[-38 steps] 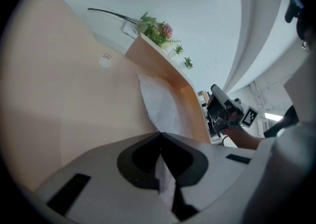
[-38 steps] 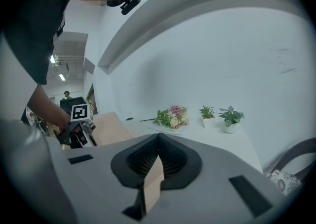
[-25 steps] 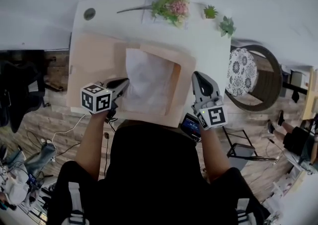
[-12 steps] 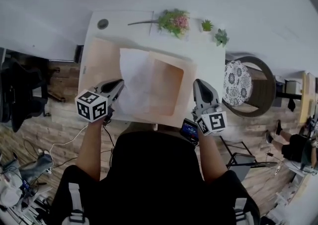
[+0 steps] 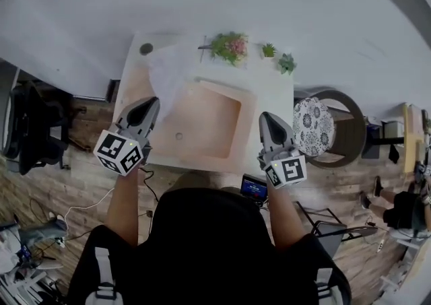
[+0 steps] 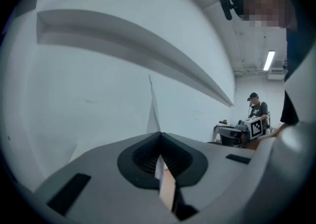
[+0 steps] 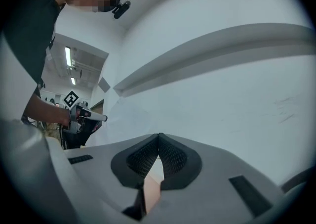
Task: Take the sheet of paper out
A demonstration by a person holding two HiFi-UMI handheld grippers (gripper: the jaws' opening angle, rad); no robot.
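Note:
A tan envelope (image 5: 202,122) lies over the white table (image 5: 273,91) below me. My left gripper (image 5: 151,102) is shut on a white sheet of paper (image 5: 165,68), which stands up and away from the envelope's left side, toward the table's far left corner. In the left gripper view the sheet's edge (image 6: 152,107) rises from the closed jaws (image 6: 159,134). My right gripper (image 5: 263,115) is at the envelope's right edge, shut, with a tan strip pinched between its pads (image 7: 158,135). Both grippers are held high and point at the white wall.
A flower arrangement (image 5: 229,46) and two small potted plants (image 5: 269,50) (image 5: 287,62) line the table's far edge, with a round cable hole (image 5: 146,48) at its far left. A cushioned chair (image 5: 313,125) stands right, a dark chair (image 5: 34,128) left, a small screen (image 5: 254,188) near me.
Both grippers have risen. The left one drew the white sheet leftward and up, out of the envelope. The tan envelope now shows without the sheet over it.

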